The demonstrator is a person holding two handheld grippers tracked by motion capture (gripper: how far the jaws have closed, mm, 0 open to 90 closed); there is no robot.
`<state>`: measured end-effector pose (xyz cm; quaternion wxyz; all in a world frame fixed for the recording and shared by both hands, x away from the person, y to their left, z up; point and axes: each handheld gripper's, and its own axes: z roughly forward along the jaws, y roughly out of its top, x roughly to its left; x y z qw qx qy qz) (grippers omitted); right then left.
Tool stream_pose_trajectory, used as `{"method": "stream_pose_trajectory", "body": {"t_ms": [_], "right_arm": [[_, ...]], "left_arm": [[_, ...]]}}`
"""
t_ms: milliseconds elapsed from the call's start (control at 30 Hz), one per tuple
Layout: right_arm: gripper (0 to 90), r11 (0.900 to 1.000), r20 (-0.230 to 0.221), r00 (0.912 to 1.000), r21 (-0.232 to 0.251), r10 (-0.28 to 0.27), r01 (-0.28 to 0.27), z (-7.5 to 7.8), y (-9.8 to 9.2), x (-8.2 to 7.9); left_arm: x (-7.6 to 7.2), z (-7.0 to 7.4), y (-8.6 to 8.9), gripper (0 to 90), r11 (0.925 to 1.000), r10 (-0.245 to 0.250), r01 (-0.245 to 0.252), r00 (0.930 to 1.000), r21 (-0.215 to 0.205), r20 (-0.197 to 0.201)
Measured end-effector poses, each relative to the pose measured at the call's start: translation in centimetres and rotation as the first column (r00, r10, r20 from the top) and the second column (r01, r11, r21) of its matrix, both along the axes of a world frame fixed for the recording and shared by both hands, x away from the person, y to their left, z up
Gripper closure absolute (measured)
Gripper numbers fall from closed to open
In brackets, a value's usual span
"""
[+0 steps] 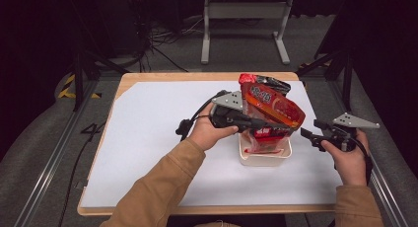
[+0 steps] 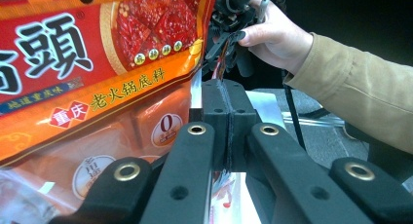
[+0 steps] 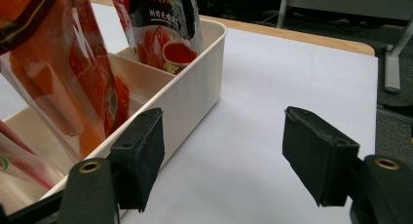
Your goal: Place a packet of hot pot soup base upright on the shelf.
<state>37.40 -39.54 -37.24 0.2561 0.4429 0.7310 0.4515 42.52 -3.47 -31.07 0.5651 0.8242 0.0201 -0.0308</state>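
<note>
An orange-red hot-pot sauce pouch (image 1: 273,108) leans upright in a white divided bin (image 1: 266,160). My left gripper (image 1: 251,124) comes in from the left and is shut on the pouch's side edge; in the left gripper view its pads (image 2: 229,117) press together beside the pouch's printed face (image 2: 97,63). A darker red pouch (image 1: 263,81) stands in the bin's far compartment (image 3: 160,24). My right gripper (image 1: 308,132) hovers right of the bin, open and with nothing in it (image 3: 224,156). Its left pad sits close to the bin's outer wall (image 3: 195,87), with the orange pouch (image 3: 63,78) inside.
The bin stands on a white sheet (image 1: 148,138) that covers a wooden table (image 1: 197,76). A metal frame (image 1: 244,19) stands on the floor beyond the table. The other hand and its gripper (image 2: 234,24) appear past the pouch in the left gripper view.
</note>
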Motion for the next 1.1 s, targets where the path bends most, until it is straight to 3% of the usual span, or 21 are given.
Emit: {"method": "stream_pose_trajectory", "body": {"t_ms": [533,1100], "right_arm": [[31.8,1.0,-0.002,1.0,0.004,0.001,-0.001,0.0,0.0,0.0],[31.5,1.0,-0.006,1.0,0.002,0.002,-0.002,0.0,0.1,0.0]], "left_arm": [[0.5,-1.9,-0.5,89.9,1.0,0.008,-0.007,0.9989,0.007,-0.046],[0.6,-3.0,-0.1,89.2,0.9981,0.026,-0.023,0.9978,0.058,-0.061]]}}
